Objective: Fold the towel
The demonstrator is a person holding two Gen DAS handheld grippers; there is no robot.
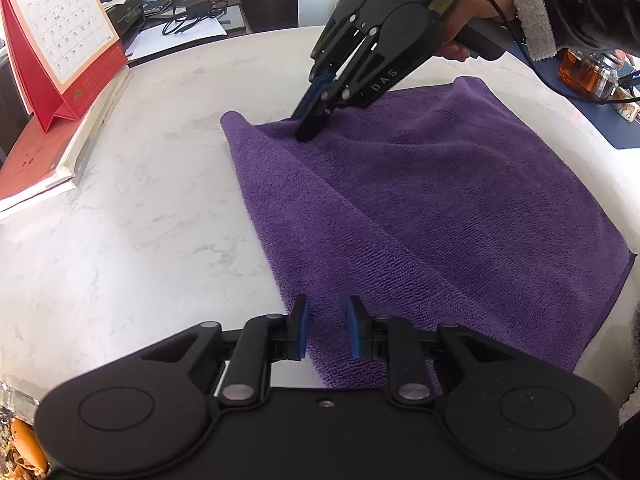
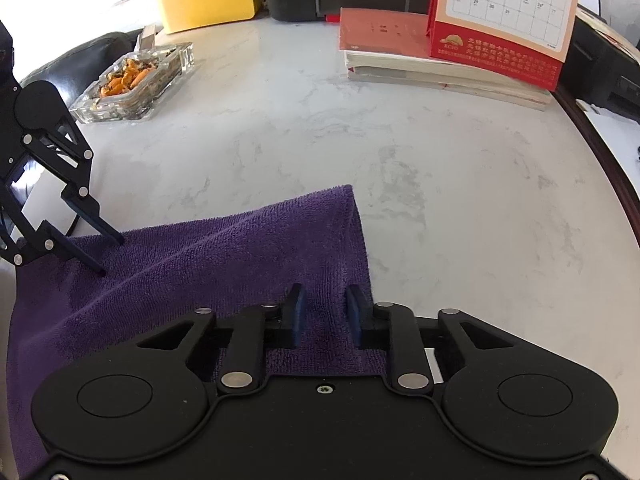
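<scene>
A: So, where is the towel [image 1: 420, 208]?
B: Flat on the marble desk [image 1: 140, 200], purple and fuzzy. The left claw [image 1: 327, 330] and the right claw [image 2: 325, 314] are both apart. "DAS" is written on one.

towel [image 2: 224, 248] on table [image 2: 440, 184] — calendar [image 2: 504, 12] on books [image 2: 432, 68] (far side) | ashtray [image 2: 136, 80] far left

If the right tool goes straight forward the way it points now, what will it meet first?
Most likely the purple towel. The right tool is open, pointing down onto the towel near its far edge. Beyond lies bare marble table, then the stacked books. Depth is hard to judge.
</scene>
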